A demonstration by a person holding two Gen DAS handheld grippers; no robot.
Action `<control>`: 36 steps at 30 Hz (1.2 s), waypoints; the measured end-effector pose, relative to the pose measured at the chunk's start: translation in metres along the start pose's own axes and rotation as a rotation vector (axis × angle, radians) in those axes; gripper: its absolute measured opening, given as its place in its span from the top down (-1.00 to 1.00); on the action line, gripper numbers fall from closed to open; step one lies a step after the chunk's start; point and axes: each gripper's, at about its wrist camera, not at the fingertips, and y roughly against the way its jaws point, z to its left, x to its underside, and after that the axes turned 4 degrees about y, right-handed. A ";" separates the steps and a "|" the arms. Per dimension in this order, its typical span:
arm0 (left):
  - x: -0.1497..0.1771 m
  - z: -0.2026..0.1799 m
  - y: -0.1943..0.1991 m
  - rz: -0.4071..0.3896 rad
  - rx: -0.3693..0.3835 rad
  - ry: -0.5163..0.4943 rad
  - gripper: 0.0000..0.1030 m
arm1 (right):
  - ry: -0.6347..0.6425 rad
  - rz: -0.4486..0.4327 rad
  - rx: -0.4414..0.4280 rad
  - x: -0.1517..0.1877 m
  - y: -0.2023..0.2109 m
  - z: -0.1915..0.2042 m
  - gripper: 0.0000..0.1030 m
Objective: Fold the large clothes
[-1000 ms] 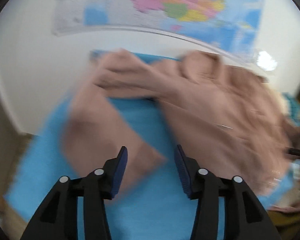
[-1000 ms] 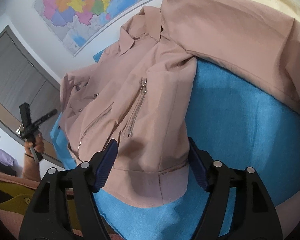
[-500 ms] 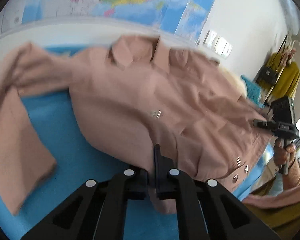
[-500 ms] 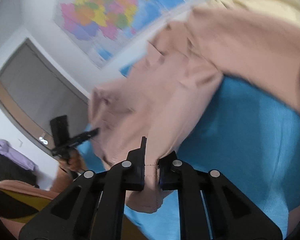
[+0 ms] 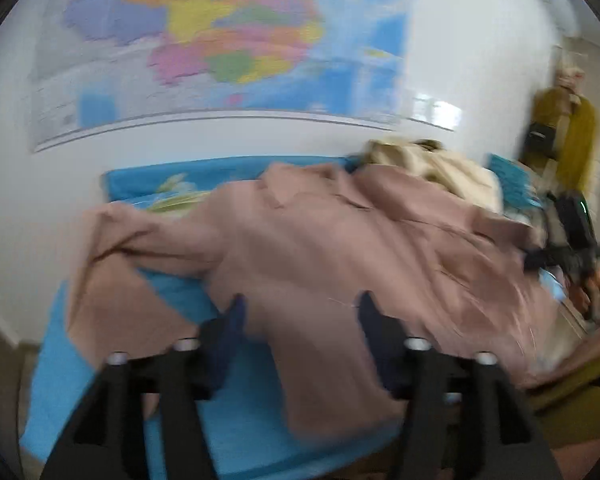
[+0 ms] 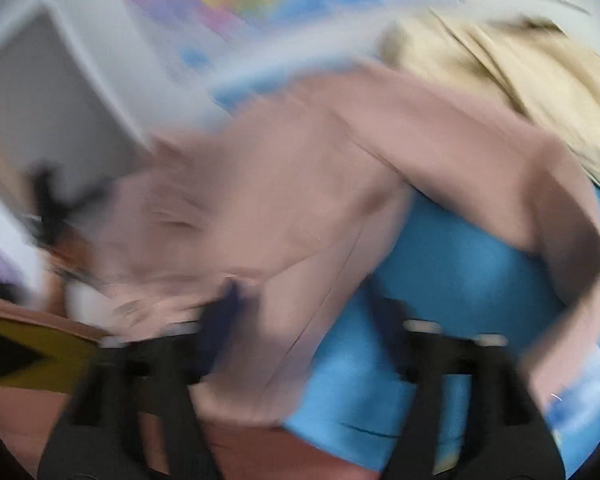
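A dusty-pink jacket (image 5: 340, 240) lies spread face-down on the blue bed cover (image 5: 240, 420), one sleeve trailing to the left. My left gripper (image 5: 304, 320) hovers over its near hem with the jaws opening; fabric lies below and between them, and the pads do not press it. In the blurred right wrist view the jacket (image 6: 280, 200) fills the middle, and my right gripper (image 6: 308, 316) also hangs over the hem, jaws opening wide and nothing pinched. Each gripper shows in the other's view: the right gripper (image 5: 572, 248) and the left gripper (image 6: 48, 200).
A cream garment (image 5: 428, 164) is heaped at the far side of the bed by the wall. A coloured map (image 5: 220, 40) hangs above. A mustard coat (image 5: 568, 128) hangs at the right. The person's mustard-clad body borders the bed's near edge.
Half a second ago both grippers were shut on the jacket's hem. Now both sets of jaws stand apart, the hem is let go, and both views have pulled back and upward.
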 end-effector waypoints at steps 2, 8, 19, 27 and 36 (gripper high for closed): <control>-0.008 0.017 0.004 -0.051 0.012 0.046 -0.45 | -0.033 0.002 0.036 -0.006 0.004 -0.016 -0.32; -0.068 0.025 -0.041 -0.073 -0.084 -0.038 -0.61 | 0.116 -0.169 0.211 -0.086 0.010 -0.005 -0.49; -0.130 0.013 -0.240 0.153 -0.231 -0.181 -0.49 | 0.449 -0.049 0.438 -0.217 -0.150 0.012 -0.33; -0.139 0.024 -0.331 0.325 -0.248 -0.177 0.57 | 0.508 0.102 0.519 -0.243 -0.195 -0.021 0.91; -0.197 0.052 -0.338 0.192 -0.233 -0.001 0.96 | 0.126 -0.193 0.384 -0.297 -0.100 -0.088 0.95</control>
